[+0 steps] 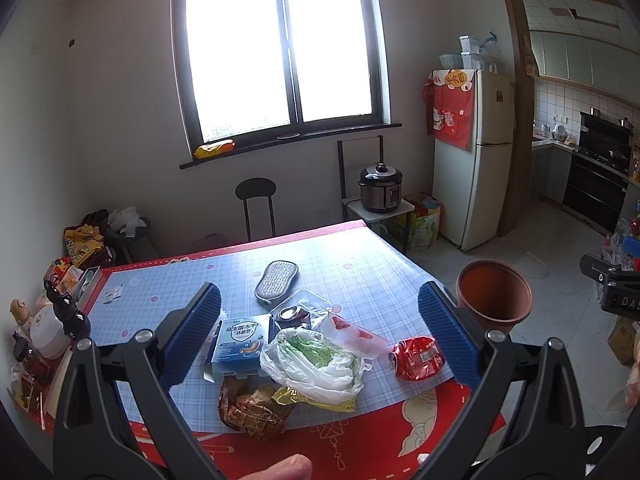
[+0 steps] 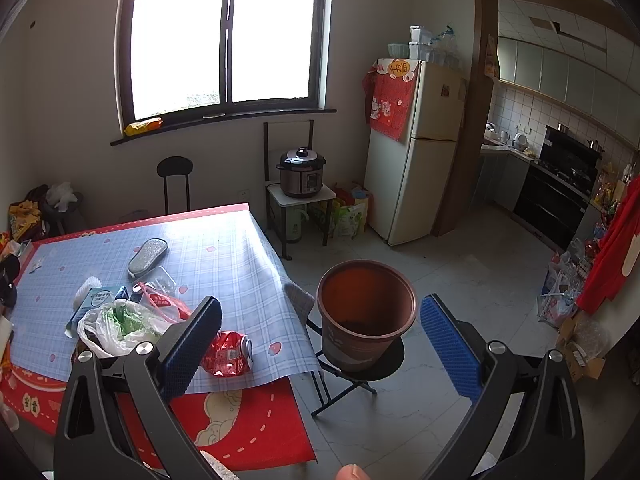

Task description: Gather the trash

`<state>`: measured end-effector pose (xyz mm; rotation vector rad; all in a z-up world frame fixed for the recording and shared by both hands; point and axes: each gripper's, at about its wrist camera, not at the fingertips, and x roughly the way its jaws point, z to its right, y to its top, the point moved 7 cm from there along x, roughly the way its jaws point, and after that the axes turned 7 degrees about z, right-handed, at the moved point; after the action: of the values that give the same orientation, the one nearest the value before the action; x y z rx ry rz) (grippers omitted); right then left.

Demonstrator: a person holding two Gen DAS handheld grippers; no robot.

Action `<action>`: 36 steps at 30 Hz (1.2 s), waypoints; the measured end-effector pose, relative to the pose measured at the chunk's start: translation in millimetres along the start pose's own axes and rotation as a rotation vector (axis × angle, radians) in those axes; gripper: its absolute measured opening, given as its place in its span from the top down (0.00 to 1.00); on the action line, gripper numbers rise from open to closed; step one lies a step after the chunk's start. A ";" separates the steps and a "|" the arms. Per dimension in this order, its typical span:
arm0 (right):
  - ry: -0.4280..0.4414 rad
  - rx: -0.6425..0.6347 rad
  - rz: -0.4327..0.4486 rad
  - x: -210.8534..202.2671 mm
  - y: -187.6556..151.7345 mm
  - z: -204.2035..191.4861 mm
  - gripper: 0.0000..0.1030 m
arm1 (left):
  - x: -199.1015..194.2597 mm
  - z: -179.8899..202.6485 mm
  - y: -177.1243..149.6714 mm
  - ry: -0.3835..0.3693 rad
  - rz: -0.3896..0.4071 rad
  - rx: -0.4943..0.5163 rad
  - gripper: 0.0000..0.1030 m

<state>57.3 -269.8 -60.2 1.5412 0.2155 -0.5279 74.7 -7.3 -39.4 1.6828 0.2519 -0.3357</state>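
Trash lies on the table's near half: a crushed red can (image 1: 418, 358) (image 2: 228, 354), a white plastic bag with green scraps (image 1: 316, 362) (image 2: 120, 326), a blue-white carton (image 1: 238, 342), a brown-gold wrapper (image 1: 256, 406), a red-printed clear bag (image 1: 352, 334) and a clear plastic tray (image 1: 306, 306). A brown bin (image 1: 494, 294) (image 2: 366, 312) stands on a stool right of the table. My left gripper (image 1: 320, 334) is open and empty above the trash. My right gripper (image 2: 320, 350) is open and empty, between the can and the bin.
A grey sponge pad (image 1: 277, 282) lies mid-table. Jars and snacks crowd the table's left edge (image 1: 48, 320). A folding stool (image 2: 360, 368) carries the bin. A pressure cooker (image 2: 301, 172), fridge (image 2: 416, 148) and black stool (image 2: 175, 180) stand behind.
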 end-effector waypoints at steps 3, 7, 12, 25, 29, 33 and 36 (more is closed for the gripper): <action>0.001 -0.001 0.000 1.7 -0.3 -0.2 0.05 | 0.8 -0.3 0.9 -0.001 0.000 -0.003 0.05; 0.002 0.000 0.000 3.1 -0.8 -0.9 0.05 | 1.5 0.2 1.5 -0.001 -0.001 -0.002 0.05; 0.009 -0.001 0.000 7.2 -1.5 -4.7 0.05 | 4.8 -0.7 2.6 0.006 0.000 -0.003 0.05; 0.010 -0.003 -0.019 15.8 -1.5 -6.5 0.05 | 13.3 -3.4 -1.5 0.000 -0.011 -0.021 0.05; 0.005 -0.001 -0.030 20.6 -2.6 -6.4 0.05 | 18.6 -2.9 -6.2 -0.005 -0.028 -0.030 0.05; 0.013 0.008 -0.047 27.7 -4.8 -10.6 0.05 | 30.3 -9.8 -8.2 -0.002 -0.055 -0.028 0.05; 0.026 0.015 -0.059 34.6 -6.5 -14.8 0.05 | 37.7 -15.3 -14.6 -0.030 -0.073 -0.044 0.05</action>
<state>87.3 -261.4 -82.3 1.5604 0.2782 -0.5573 105.8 8.9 -64.7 1.6270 0.2967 -0.4073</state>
